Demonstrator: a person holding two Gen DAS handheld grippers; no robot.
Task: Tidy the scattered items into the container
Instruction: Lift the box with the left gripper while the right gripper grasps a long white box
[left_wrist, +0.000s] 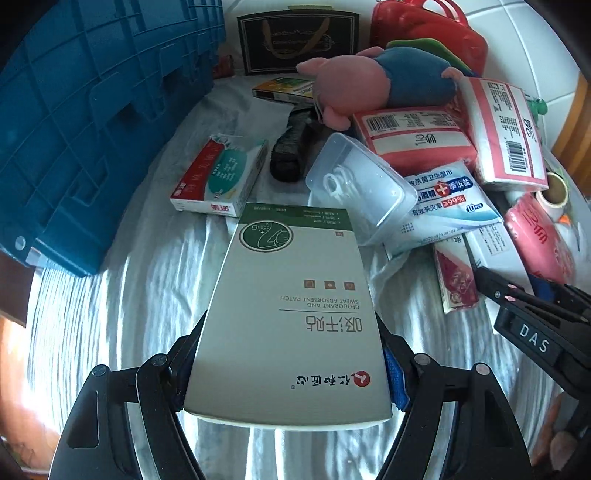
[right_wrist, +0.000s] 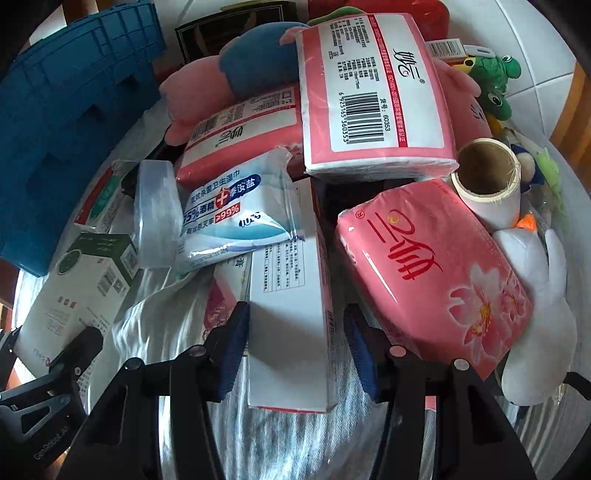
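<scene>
My left gripper (left_wrist: 290, 354) is shut on a white and green sweat-patch box (left_wrist: 291, 314), held above the striped cloth; the box also shows in the right wrist view (right_wrist: 74, 291). The blue crate (left_wrist: 85, 140) stands to the left, and shows at far left in the right wrist view (right_wrist: 62, 122). My right gripper (right_wrist: 295, 332) is open, its jaws on either side of a white box with a red edge (right_wrist: 291, 314) that lies on the cloth. The pads do not press it. The right gripper shows at the right edge of the left wrist view (left_wrist: 487, 284).
A heap of items lies ahead: pink tissue packs (right_wrist: 373, 99) (right_wrist: 432, 273), a wet-wipe pack (right_wrist: 229, 214), a clear plastic case (left_wrist: 362, 188), a pink and blue plush (left_wrist: 384, 81), a red and green box (left_wrist: 221, 177), a tape roll (right_wrist: 487, 177), green frog toys (right_wrist: 495, 81), a white plush (right_wrist: 535, 332).
</scene>
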